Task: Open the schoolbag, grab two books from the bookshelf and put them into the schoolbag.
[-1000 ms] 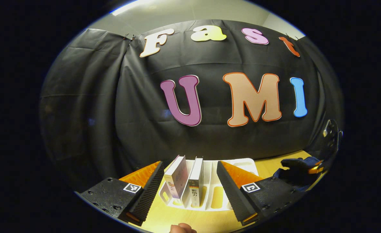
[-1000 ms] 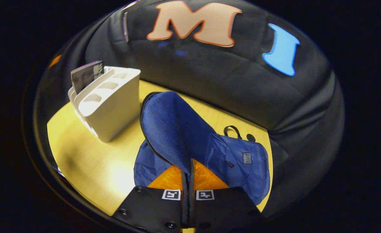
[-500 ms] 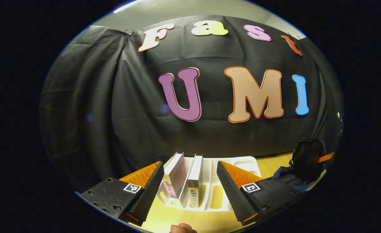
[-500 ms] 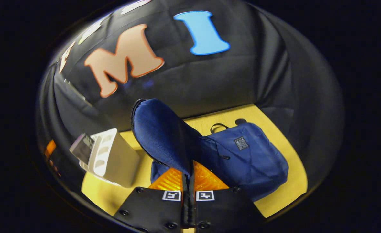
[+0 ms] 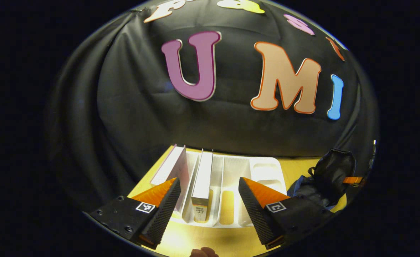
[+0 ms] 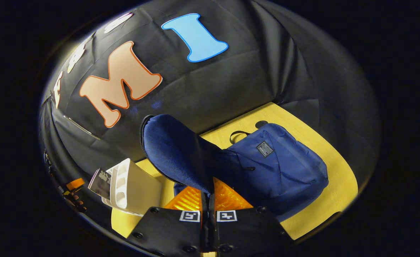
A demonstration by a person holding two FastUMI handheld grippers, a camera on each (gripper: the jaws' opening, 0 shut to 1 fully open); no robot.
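Schoolbag (image 6: 285, 167) flap (image 6: 174, 153) pinched in right claw (image 6: 209, 194) hides its opening.

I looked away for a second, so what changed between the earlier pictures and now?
The left tongs, open, tipped down over the white slotted bookshelf, so the two upright books show from above. The right tongs swung around while staying shut on the blue fabric schoolbag flap, holding it raised. Books and shelf kept their places.

Left gripper (image 5: 209, 200), bottom of the left gripper view: black bodies with screws, square black-and-white markers, ridged pads. Right gripper (image 6: 208, 200), bottom centre of the right gripper view: the same black bodies, markers and screws.
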